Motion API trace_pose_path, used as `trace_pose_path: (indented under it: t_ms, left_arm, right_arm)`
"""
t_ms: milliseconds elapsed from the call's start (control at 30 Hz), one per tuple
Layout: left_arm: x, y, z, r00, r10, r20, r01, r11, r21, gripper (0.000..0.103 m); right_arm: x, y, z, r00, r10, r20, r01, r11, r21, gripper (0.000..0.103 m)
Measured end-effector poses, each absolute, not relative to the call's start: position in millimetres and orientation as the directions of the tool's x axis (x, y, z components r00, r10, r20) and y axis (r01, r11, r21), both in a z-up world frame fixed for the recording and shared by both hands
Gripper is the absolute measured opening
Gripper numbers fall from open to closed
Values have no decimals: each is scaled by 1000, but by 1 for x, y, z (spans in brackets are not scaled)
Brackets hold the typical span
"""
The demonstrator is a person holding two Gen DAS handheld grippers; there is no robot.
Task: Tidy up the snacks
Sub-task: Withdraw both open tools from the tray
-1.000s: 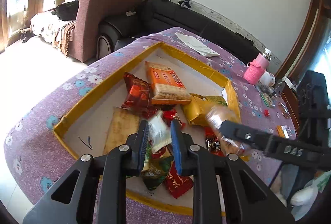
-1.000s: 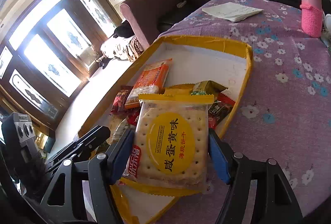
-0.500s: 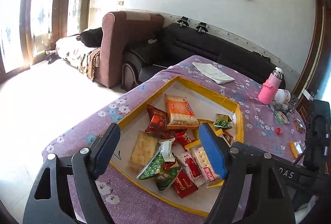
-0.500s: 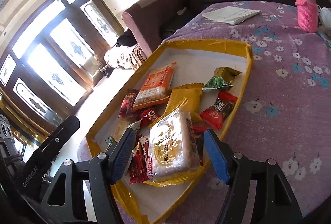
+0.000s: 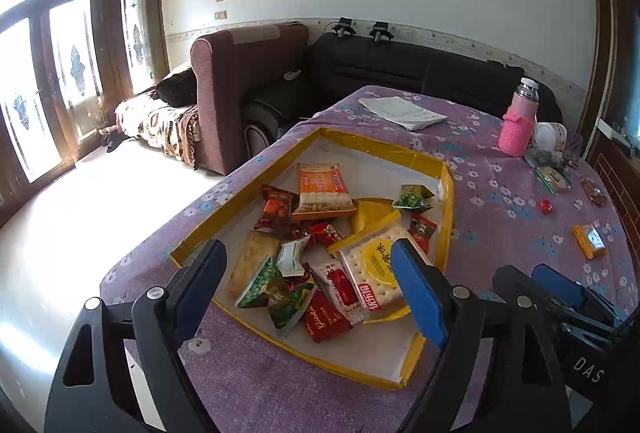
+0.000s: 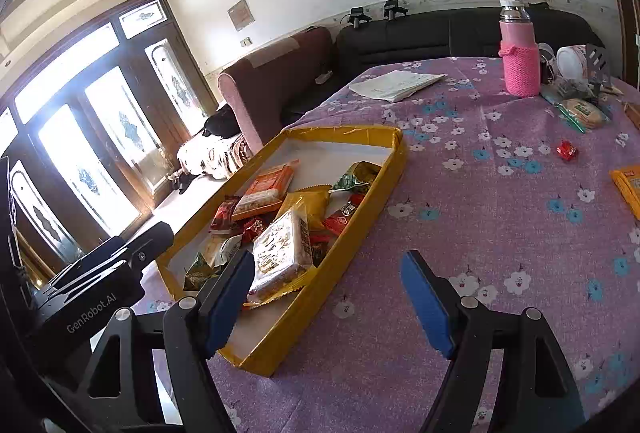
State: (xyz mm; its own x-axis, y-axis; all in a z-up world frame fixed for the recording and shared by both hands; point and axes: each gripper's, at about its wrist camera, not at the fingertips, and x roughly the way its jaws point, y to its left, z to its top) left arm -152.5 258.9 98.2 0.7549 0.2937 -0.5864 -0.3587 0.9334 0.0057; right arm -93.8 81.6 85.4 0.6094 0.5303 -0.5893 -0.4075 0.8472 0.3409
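A shallow yellow-rimmed tray [image 5: 400, 153] [image 6: 348, 131] on the purple flowered tablecloth holds several snack packs. Among them are a yellow-labelled cracker pack [image 5: 372, 273] [image 6: 284, 249] and an orange biscuit pack [image 5: 322, 189] [image 6: 266, 189]. My left gripper [image 5: 308, 265] hovers over the tray's near end, its jaws opening, with nothing between them. My right gripper [image 6: 328, 269] is back over the tray's near right rim and the cloth, jaws also opening and empty. Loose on the cloth to the right lie an orange pack [image 5: 590, 241] [image 6: 628, 185], a red candy [image 5: 545, 206] [image 6: 567, 149] and a green pack [image 6: 582, 111].
A pink bottle [image 5: 518, 125] [image 6: 519, 61] and a white cup stand at the table's far right, with folded papers [image 5: 402, 111] [image 6: 396, 85] at the far edge. Sofas stand beyond the table, and glass doors are on the left.
The left gripper let go of a small white packet, opened wide and drew back and up. The right gripper released the yellow-labelled cracker pack into the tray and pulled away.
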Motion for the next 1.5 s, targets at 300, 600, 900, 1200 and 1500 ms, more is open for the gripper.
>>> trace_pose_path:
  t_ms: [300,600,900,1200,1500]
  left_arm:
    - [-152,238,103,761,279,-585,-327,945,26,85]
    - [-150,242,100,751,267,-604,-332,943,5,85]
    - [-148,246,96,745,264,-613,-337,942,-4,85]
    - [-149,246,96,745,265,-612,-339,941,-5,85]
    - [-149,246,96,747,262,-611,-335,942,-7,85]
  right_arm:
    - [-102,70,79,621,515,-591,-377,857,351,77]
    - [-107,75,79,626,502,-596,-389,864,318,78]
    - [-105,79,74,620,496,-608,-385,868,315,78]
    - [-106,80,74,636,471,-612,-385,880,277,80]
    - [-106,79,69,630,466,-621,-389,882,267,80]
